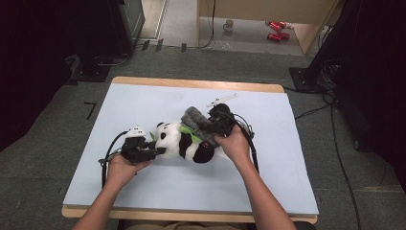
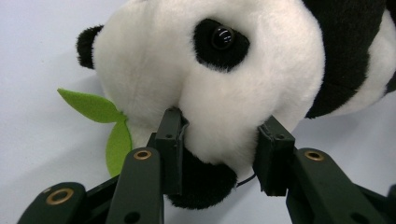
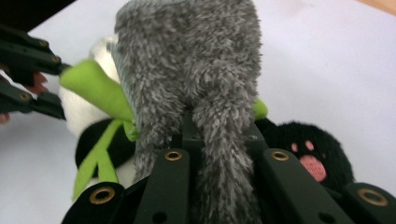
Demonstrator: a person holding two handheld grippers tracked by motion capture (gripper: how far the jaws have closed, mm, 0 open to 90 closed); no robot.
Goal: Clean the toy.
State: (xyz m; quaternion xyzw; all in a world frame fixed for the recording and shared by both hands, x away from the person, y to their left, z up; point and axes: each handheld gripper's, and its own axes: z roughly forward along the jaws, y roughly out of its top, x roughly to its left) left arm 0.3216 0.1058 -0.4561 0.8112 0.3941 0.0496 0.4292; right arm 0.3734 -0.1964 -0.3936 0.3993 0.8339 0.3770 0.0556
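A black-and-white panda plush [image 1: 184, 141] lies on its side in the middle of the pale blue mat [image 1: 143, 103]. My left gripper [image 1: 160, 151] comes in from the left, and its jaws pinch the panda's white muzzle [image 2: 219, 121] from both sides. Green felt leaves [image 2: 93, 106] stick out beside the head. My right gripper [image 1: 213, 125] is over the panda's far side, shut on a strip of grey furry cloth [image 3: 187, 60] that rises between its jaws. The cloth [image 1: 194, 117] drapes over the panda's body. A black paw with pink pads [image 3: 308, 156] lies just right of the jaws.
A small white object [image 1: 221, 99] lies on the mat behind the right gripper. The wooden table edge [image 1: 191, 84] borders the mat at the back. Beyond it on the floor are a mug [image 1: 229, 25] and red items [image 1: 276, 29]; cables [image 1: 335, 139] run along the right.
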